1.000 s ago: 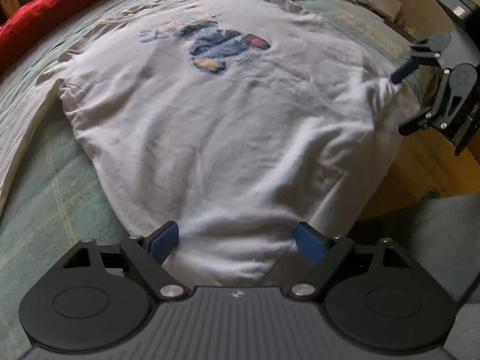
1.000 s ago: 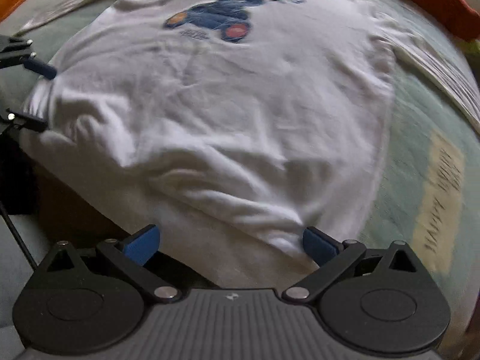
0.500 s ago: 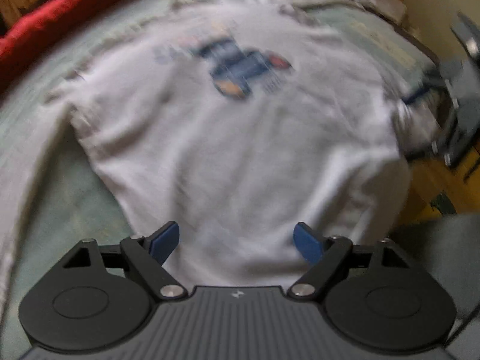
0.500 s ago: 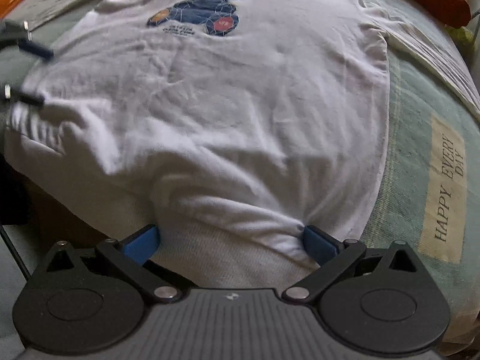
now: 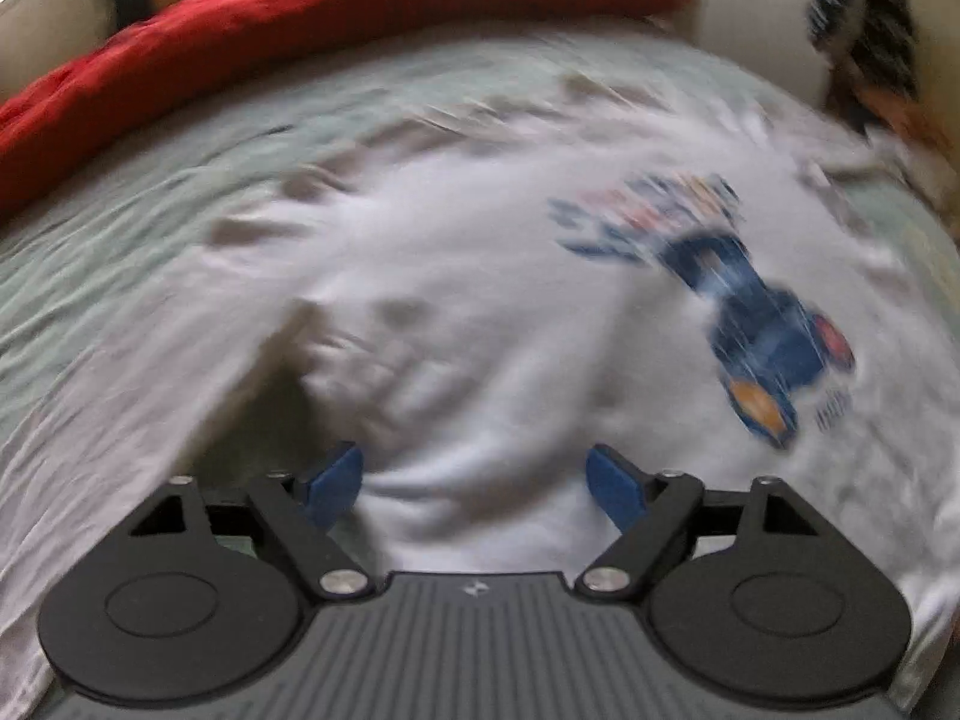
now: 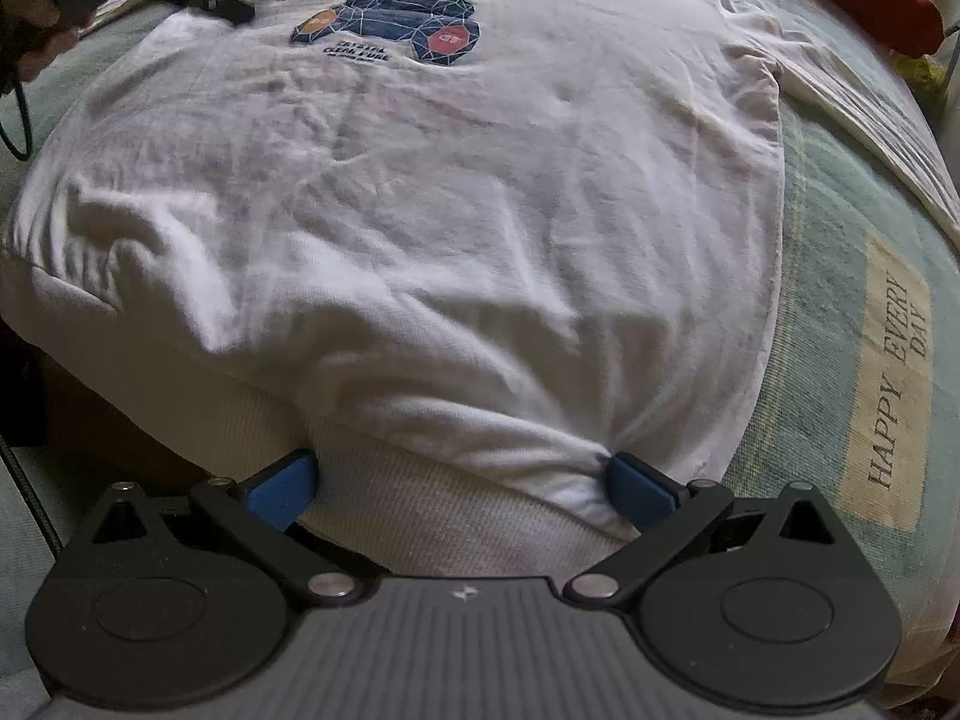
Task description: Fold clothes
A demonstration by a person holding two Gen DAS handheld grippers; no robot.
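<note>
Shirt [image 6: 420, 210] lies flat, print up, on the bed [image 6: 840, 276], hem draped over the near edge. Right claw [image 6: 462, 489] is wide open, hem between its pads but not pinched, prob. set to grab. Left claw [image 5: 474, 480], open w/ jaws just closing slightly, holds nothing; it sits over the sleeve side, likely for the fold.

A pale green bedspread [image 6: 840, 252] covers the bed, with a beige patch [image 6: 894, 384] on it reading "HAPPY EVERY DAY". Along the bedspread's far edge lies a red blanket [image 5: 300, 30], blurred in the left view. Below the bedspread's near left edge, a brownish strip of floor [image 6: 90, 414] shows dimly.
</note>
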